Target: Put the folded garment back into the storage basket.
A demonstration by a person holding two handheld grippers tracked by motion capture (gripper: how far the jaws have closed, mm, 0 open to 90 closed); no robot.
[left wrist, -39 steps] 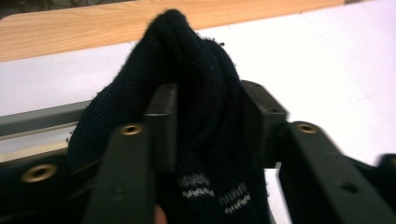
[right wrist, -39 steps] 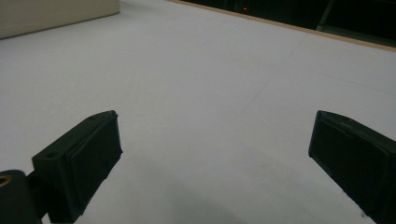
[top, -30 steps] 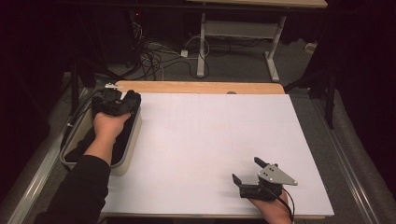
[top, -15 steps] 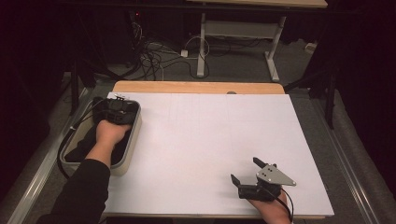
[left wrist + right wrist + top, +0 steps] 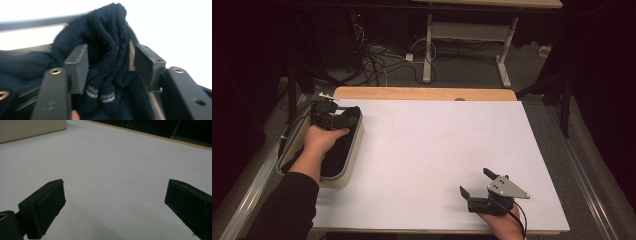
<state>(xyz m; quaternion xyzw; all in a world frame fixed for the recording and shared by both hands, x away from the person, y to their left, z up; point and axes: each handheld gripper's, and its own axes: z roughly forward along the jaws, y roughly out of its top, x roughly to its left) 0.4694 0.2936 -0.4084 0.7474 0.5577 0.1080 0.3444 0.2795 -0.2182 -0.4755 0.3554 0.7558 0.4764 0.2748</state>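
The dark knit sock (image 5: 107, 72) sits bunched between my left tongs (image 5: 111, 65), draped over the far rim of the bin (image 5: 346, 170) at the left edge of the counter (image 5: 437, 150). I can see two thin pale stripes low on the knit in the left gripper view. My left jaws have just been opening: there's daylight on the right side between pad and fabric, and the left pad sits right against the knit but I'm not squeezing it, so the sock is released and lying loose between them. From the high view, my left hand (image 5: 319, 140) is over the far end of the bin, the tongs' black body at its top corner, more dark cloth inside the bin below my wrist. Over at the near right corner of the counter, my right tongs (image 5: 477, 182) rest spread wide with nothing in them, just bare white surface between the pads.
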